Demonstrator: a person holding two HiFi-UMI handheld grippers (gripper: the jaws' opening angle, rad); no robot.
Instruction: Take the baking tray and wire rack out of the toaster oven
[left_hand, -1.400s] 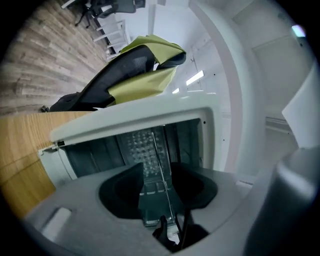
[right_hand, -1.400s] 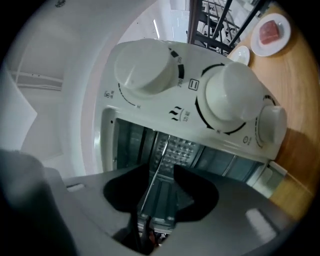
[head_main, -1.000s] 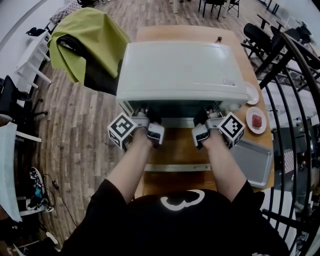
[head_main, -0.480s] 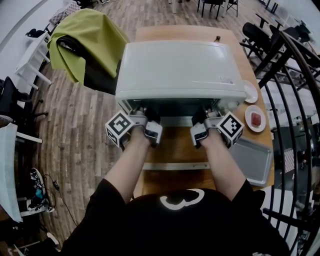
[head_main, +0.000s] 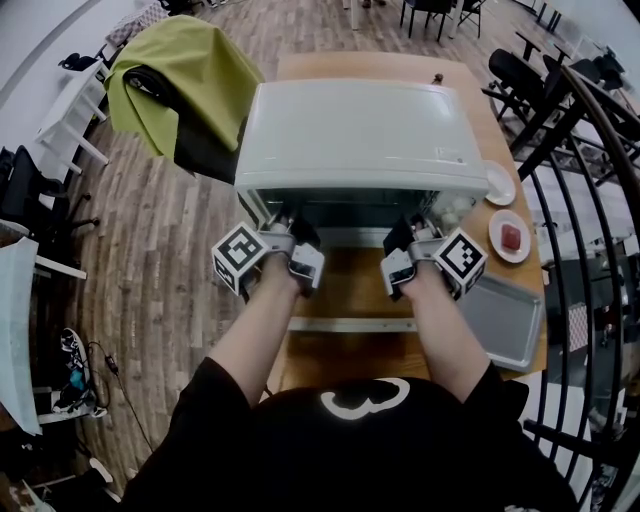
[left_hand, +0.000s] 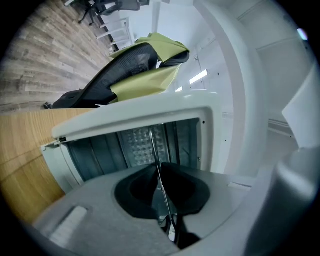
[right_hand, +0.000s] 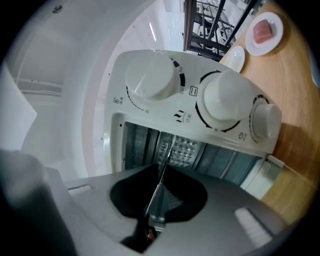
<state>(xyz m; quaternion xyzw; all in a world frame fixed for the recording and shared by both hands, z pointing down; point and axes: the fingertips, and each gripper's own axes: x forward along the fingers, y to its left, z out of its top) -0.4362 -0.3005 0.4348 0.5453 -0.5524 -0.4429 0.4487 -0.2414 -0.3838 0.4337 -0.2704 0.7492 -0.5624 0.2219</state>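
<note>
Both the left gripper (left_hand: 160, 175) and right gripper (right_hand: 161, 175) have just been closing and now pinch the thin front wire of the wire rack (left_hand: 154, 150). The rack sits straight ahead of them inside the toaster oven (head_main: 360, 135). The baking tray (head_main: 505, 322) is already out on the table (head_main: 400, 65), right of the right gripper. My worry: that wire's skinny, so one side pulling harder could jam the rack crooked, or it just slips free.

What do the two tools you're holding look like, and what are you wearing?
The left tool and right tool are both grey plastic, with black pads inside. Each has a white cube printed with black square markers. The person wears a black short-sleeved shirt with a white mark near the collar.
</note>
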